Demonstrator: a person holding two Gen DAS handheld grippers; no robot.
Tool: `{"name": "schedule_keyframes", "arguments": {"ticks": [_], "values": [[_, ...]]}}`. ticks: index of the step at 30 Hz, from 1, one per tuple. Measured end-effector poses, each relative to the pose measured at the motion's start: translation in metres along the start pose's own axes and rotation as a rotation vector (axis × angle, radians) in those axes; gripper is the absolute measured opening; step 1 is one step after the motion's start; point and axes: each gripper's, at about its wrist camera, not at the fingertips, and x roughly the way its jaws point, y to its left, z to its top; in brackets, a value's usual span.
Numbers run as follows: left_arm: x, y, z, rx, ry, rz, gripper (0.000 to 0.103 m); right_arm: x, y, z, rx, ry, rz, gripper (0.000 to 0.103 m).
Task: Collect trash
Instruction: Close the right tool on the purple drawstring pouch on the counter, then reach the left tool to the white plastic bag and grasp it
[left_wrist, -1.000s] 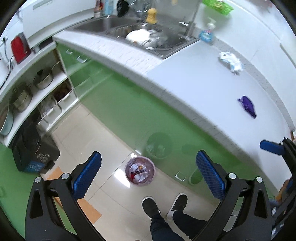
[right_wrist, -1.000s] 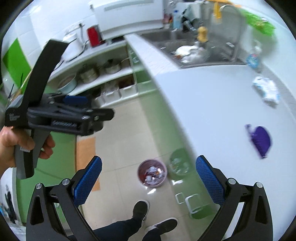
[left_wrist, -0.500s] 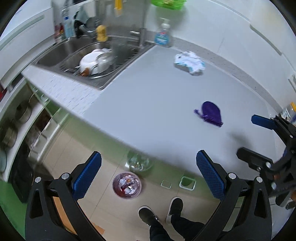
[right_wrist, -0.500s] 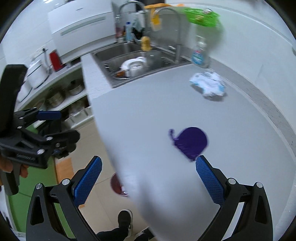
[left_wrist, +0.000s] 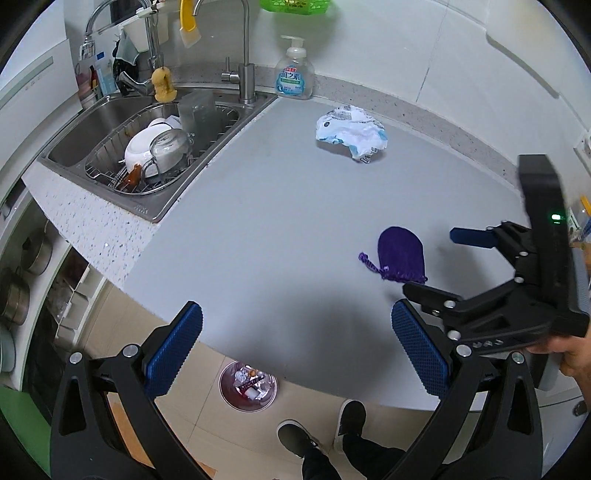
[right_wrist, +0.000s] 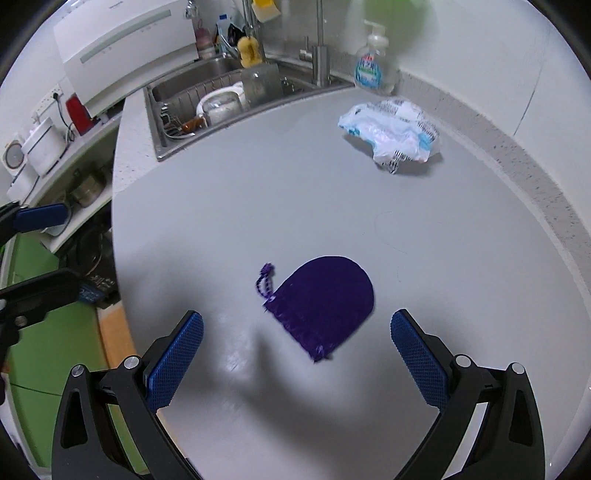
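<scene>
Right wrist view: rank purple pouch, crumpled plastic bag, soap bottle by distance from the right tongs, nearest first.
1. Purple pouch: on the counter just ahead of the open right tongs, between the fingers.
2. Crumpled plastic bag: farther back, right of centre.
3. Soap bottle: at the back wall, beside the sink.

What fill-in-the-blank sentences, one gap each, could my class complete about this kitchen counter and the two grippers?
1. The pouch on the counter is ____ in colour.
2. The crumpled wrapper lies nearer the ____ bottle than the pouch does.
3. The right gripper has its jaws ____ with nothing between them.
4. The bin stands on the ____, below the counter edge.

Missing words: purple; soap; open; floor
</scene>
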Motion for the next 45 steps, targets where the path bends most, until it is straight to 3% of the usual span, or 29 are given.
{"name": "schedule_keyframes", "arguments": {"ticks": [9,11,13,17,21,22,25,33,45], "values": [[0.010,0.008,0.004,-0.025,0.017,0.003,0.100,0.028,-0.003,0.005,-0.034,0.058,0.008,0.097],[0.011,0.008,0.005,-0.027,0.019,0.004,0.100,0.031,-0.002,0.004,-0.043,0.064,0.005,0.091],[0.012,0.009,0.005,-0.029,0.019,0.003,0.100,0.036,-0.002,0.004,-0.058,0.082,0.001,0.062],[0.012,0.010,0.005,-0.029,0.017,-0.001,0.100,0.040,-0.002,0.003,-0.069,0.096,-0.003,0.055],[0.013,0.010,0.006,-0.032,0.020,-0.006,0.100,0.038,-0.001,0.003,-0.082,0.089,-0.010,0.019],[0.013,0.009,0.006,-0.031,0.019,-0.008,0.100,0.037,-0.002,0.002,-0.083,0.090,-0.010,0.014],[0.015,0.007,0.007,-0.030,0.018,-0.011,0.100,0.036,-0.004,0.002,-0.077,0.090,-0.007,0.008],[0.019,-0.004,0.017,-0.013,0.014,-0.023,0.100,0.012,-0.011,0.005,-0.050,0.041,-0.005,0.006],[0.044,-0.045,0.069,0.053,-0.009,-0.057,0.100,-0.028,-0.050,0.002,0.012,-0.020,-0.025,0.006]]}}
